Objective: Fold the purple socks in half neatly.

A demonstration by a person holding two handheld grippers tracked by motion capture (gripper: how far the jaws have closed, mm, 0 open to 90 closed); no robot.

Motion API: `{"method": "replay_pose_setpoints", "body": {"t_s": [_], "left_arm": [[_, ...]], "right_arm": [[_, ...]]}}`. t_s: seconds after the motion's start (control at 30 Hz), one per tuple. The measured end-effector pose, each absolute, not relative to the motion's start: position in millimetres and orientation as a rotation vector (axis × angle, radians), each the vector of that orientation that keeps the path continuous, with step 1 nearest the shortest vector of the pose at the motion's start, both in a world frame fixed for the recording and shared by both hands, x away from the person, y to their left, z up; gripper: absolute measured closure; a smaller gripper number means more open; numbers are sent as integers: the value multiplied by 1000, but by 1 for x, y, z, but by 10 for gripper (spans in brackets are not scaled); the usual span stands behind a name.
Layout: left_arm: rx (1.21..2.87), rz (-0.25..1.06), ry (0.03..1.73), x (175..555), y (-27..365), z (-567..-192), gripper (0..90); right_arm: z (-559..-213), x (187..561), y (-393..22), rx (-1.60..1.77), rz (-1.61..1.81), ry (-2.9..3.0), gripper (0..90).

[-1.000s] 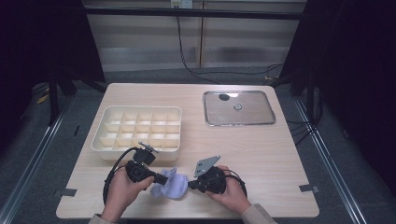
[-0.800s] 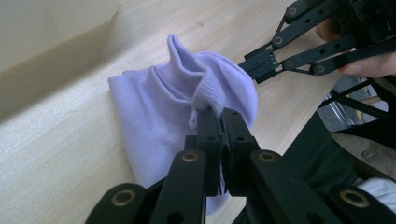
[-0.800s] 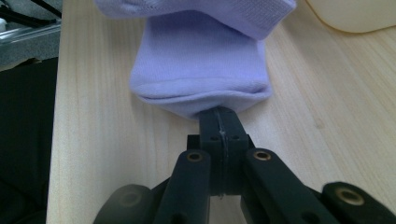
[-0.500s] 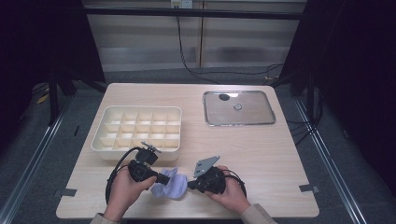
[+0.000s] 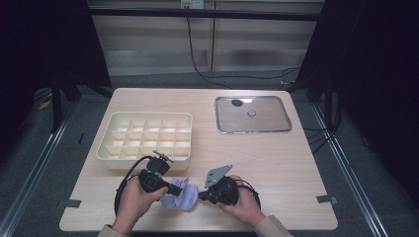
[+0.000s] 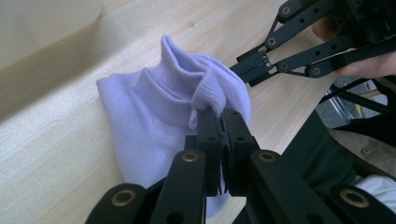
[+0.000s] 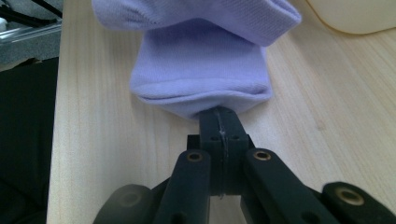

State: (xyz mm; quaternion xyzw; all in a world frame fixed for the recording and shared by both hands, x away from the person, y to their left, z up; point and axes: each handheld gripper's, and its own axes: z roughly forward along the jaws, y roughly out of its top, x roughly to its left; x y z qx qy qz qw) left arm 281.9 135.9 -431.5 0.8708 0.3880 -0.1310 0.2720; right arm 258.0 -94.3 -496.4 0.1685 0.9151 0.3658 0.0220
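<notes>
**Both grippers clamped on lavender sock, near table edge**

Left gripper [image 5: 174, 188]: jaws pinched on a fold of the lavender sock [image 5: 180, 194] at its ribbed cuff, as seen in the left gripper view. Sock lies bunched on the wooden table [image 5: 276, 163], just in front of the cream divided tray [image 5: 144, 134], between the two hands. Right gripper [image 5: 201, 194]: jaws clenched on the sock's opposite end. Metal tray [image 5: 252, 114] sits well apart, far right.

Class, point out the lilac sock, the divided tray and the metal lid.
lilac sock [image 6: 154, 121], left gripper view, flat middle of the fabric.
divided tray [image 5: 146, 116], high view, far rim.
metal lid [image 5: 269, 116], high view, bare plate right of its knob.
</notes>
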Motion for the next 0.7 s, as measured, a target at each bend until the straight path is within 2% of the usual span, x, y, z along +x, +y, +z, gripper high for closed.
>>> {"method": "replay_pose_setpoints", "body": {"t_s": [0.7], "left_arm": [[2373,-370,1027,280,122,-442,873]], "right_arm": [[-497,258,-93,521,1140,2834,900]]}}
